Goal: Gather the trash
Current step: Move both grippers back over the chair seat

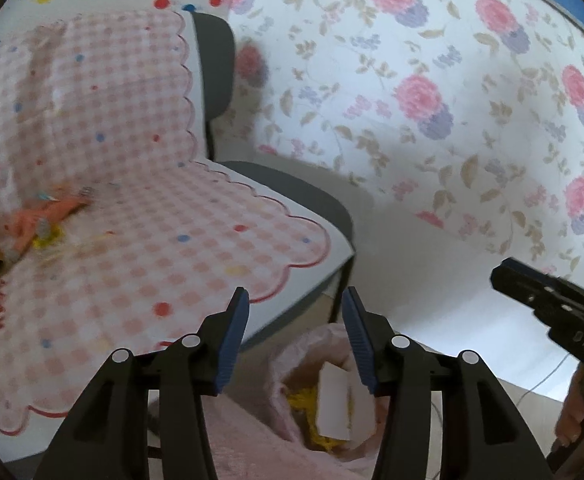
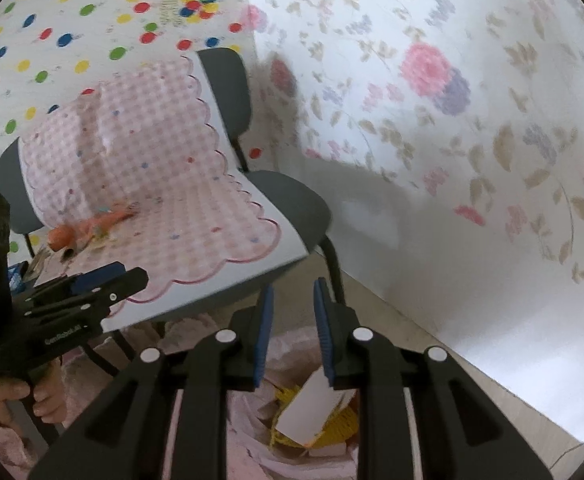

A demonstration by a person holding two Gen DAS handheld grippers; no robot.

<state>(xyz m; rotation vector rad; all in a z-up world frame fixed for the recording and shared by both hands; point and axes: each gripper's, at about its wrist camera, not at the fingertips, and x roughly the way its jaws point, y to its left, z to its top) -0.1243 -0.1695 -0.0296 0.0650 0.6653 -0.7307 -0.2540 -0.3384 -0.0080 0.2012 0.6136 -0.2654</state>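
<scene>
We see a floral white sheet (image 1: pixel 432 92) filling the right of the frame, then a grey chair (image 1: pixel 316 204) draped in a pink checked scalloped cloth (image 1: pixel 139 168) at left. Low centre sits our pink plastic trash bag (image 2: pixel 292 348), holding a white paper piece (image 2: pixel 312 412) and yellow scraps (image 2: pixel 340 428). More orange wrappers (image 1: pixel 47 216) lie on the cloth. Our left gripper (image 1: pixel 296 332) and right gripper (image 2: pixel 292 328) hang above the bag, both released, nothing between the blue pads.

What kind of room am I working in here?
Probably a staged indoor corner, not a real living room: patterned sheets, floral and polka-dot, hang as backdrop behind a dark chair under a pink checked cloth, with a pink trash bag below.
</scene>
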